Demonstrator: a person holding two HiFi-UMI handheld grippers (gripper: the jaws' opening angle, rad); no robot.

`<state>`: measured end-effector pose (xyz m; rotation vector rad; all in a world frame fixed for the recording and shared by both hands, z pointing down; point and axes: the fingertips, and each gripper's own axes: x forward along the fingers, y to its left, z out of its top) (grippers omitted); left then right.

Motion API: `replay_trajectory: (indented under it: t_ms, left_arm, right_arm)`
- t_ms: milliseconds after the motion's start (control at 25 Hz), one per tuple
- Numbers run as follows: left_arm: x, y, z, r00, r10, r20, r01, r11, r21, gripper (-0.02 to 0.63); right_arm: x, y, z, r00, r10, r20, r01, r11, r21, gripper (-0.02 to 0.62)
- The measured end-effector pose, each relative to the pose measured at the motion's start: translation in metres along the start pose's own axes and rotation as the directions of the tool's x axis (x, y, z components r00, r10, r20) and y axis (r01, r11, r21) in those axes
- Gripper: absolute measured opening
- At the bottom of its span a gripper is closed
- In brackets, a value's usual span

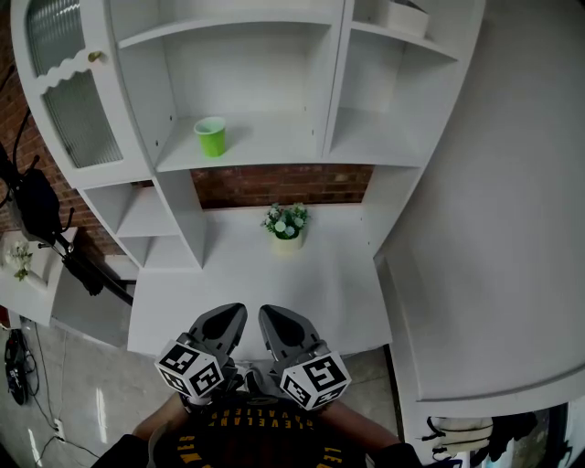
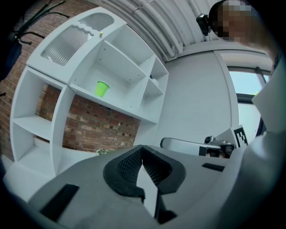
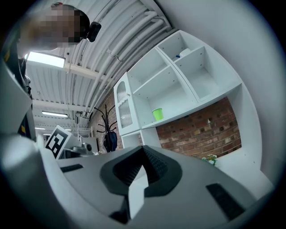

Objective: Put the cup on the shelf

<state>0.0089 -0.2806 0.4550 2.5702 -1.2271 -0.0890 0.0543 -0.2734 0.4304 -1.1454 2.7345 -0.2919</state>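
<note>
At far left a ribbed-glass door [image 1: 69, 101] closes the top compartment of the white unit. Right of it the green cup [image 1: 211, 137] stands upright on the middle shelf [image 1: 274, 146], near that compartment's left wall; what it holds cannot be seen. The left tool [image 1: 230, 315] hovers over the desk [image 1: 219, 274] front edge, jaws pressed together with nothing between them. Further back on the desk, a small flower pot [image 1: 287, 225] holds white blooms and green leaves. The right tool [image 1: 274, 315], beside the left, is likewise closed and empty. Both carry cubes with black-and-white square markers. Yellow lettering on the person's dark shirt [image 1: 256, 422] is unreadable. A white box [image 1: 402, 15] sits top right.
</note>
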Motion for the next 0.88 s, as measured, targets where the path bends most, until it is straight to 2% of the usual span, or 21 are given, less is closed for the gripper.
replay_trajectory:
  t_ms: [880]
  left_arm:
    - [0.0071,0.0077,0.0007,1.0,0.009,-0.003,-0.009,1.0,0.003,0.003]
  right_arm:
    - [0.0029,-0.0084,-0.0057,1.0,-0.012,-0.011,0.012,1.0,0.01,0.006]
